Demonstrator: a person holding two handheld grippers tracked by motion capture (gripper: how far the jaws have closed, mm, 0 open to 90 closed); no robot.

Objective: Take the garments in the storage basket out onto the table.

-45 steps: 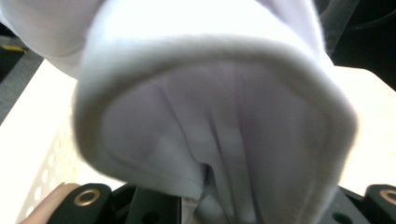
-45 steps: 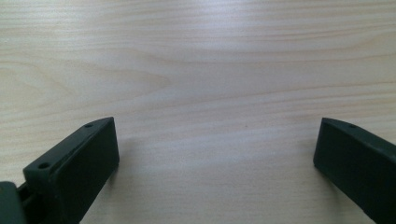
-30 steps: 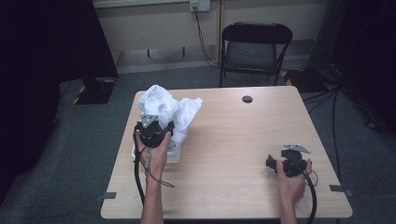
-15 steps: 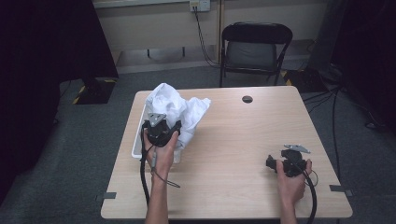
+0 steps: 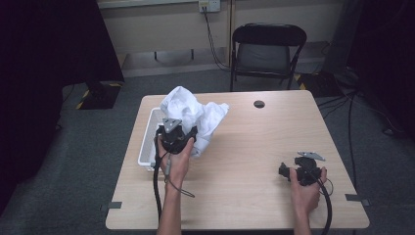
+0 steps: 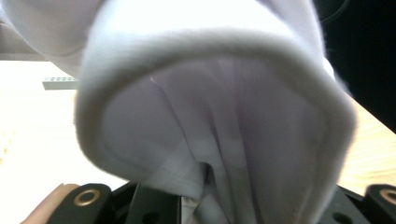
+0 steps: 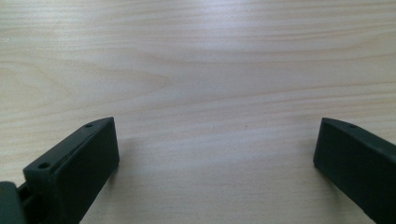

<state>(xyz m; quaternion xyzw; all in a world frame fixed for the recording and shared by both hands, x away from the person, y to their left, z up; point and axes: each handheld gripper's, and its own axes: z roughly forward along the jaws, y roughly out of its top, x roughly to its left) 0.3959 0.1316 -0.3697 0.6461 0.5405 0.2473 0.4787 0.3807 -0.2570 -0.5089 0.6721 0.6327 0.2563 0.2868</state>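
One soft, crumpled white cloth (image 5: pixel 195 115) bunched in left gripper (image 5: pixel 174 136).

The left gripper (image 5: pixel 175 134) was held up in the left hand (image 5: pixel 175 157), its jaws closed on white cloth (image 6: pixel 219 116). The right gripper (image 5: pixel 299 169) sat low in the right hand (image 5: pixel 307 188), with its jaws wide apart.

White cloth (image 5: pixel 198 117), crumpled, with thick rolled hem, piled high over the white plastic basket (image 5: pixel 146 142) and spilling past its right rim onto the table. Basket long and narrow, with perforated wall, lying beside the table's left edge, far half covered.
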